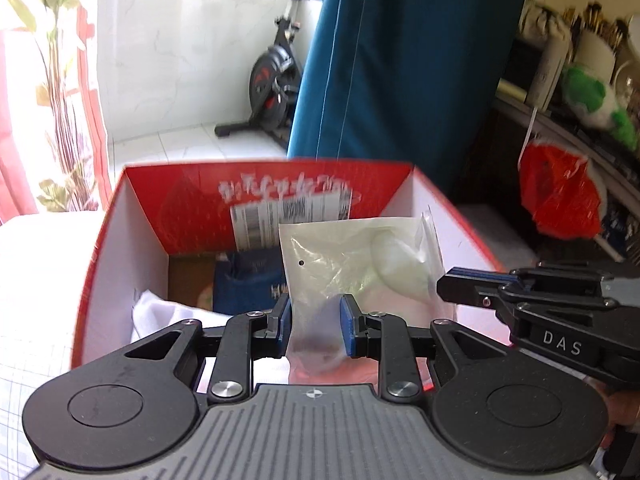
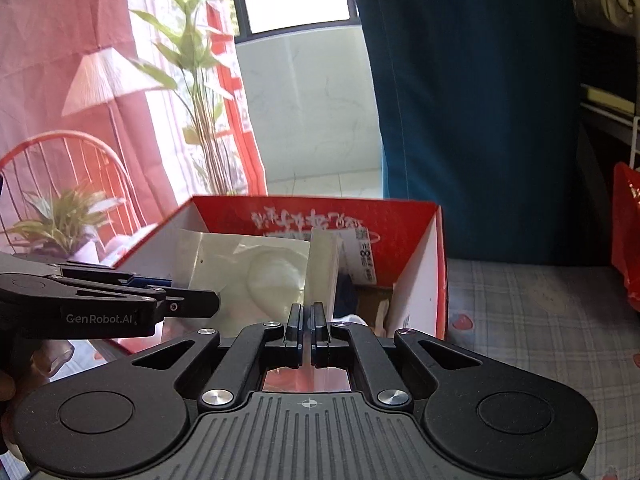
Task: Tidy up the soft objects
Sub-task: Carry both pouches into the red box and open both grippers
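At the far left of the left wrist frame, a pink curtain and a leafy plant are hanging beside the white wall, and an exercise bike is standing on the tiled floor at upper centre. Below it, I am looking down into an open red box with white inner walls; white cloth is lying at its lower left and a dark blue item is sitting on the bottom. At lower centre my left gripper is standing with its blue pads apart, a clear plastic bag rising between them above the box (whether the pads are actually pressing it, I cannot tell). At the right edge, my right gripper is reaching in sideways to the bag's right edge, with a red bag hanging beyond.

In the right wrist frame, the left gripper is coming in from the left edge, against the plastic bag. At centre, the right gripper is pinching the bag's folded edge, its fingers nearly together. The red box is resting on a plaid cloth at the right.
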### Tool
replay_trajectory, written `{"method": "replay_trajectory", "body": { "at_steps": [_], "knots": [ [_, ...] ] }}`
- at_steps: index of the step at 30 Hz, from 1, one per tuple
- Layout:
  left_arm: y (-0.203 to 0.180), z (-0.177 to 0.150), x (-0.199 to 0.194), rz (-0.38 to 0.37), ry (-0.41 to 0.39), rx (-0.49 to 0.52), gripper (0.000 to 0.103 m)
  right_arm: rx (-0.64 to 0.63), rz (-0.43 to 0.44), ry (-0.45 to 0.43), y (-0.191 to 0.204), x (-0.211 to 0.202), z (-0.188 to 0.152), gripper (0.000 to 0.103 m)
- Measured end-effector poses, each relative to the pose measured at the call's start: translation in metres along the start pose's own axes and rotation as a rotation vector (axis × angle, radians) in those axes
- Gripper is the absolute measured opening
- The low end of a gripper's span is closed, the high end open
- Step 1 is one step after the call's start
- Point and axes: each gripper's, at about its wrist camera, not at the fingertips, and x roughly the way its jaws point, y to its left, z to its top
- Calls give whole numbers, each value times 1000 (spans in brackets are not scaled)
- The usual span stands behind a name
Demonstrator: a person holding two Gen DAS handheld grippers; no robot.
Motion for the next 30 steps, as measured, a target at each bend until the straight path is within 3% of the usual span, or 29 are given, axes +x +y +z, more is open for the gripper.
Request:
{"method": "replay_trajectory", "body": {
  "at_steps": [5,12,22,24,26,29,30],
  "knots": [
    [2,0,21,26,89,18,27,4,-18,102,-2,28,-7,4],
    [-3,3,33,51,135,94,28,18,-42,203,-2,50,-10,4],
    [-2,4,31,54,124,71,29,1,-48,221,-2,51,-10,4],
    [-4,5,25,67,109,79,38,1,-49,203,-3,48,-11,5],
    [-4,5,16,64,88,80,51,-7,-61,172,-2,43,-12,10],
    [-4,3,-5,60,42,63,65,-45,-75,115,5,27,-12,33],
    [-4,1,-15,54,25,51,67,-52,-79,93,8,20,-12,55]
  ]
}}
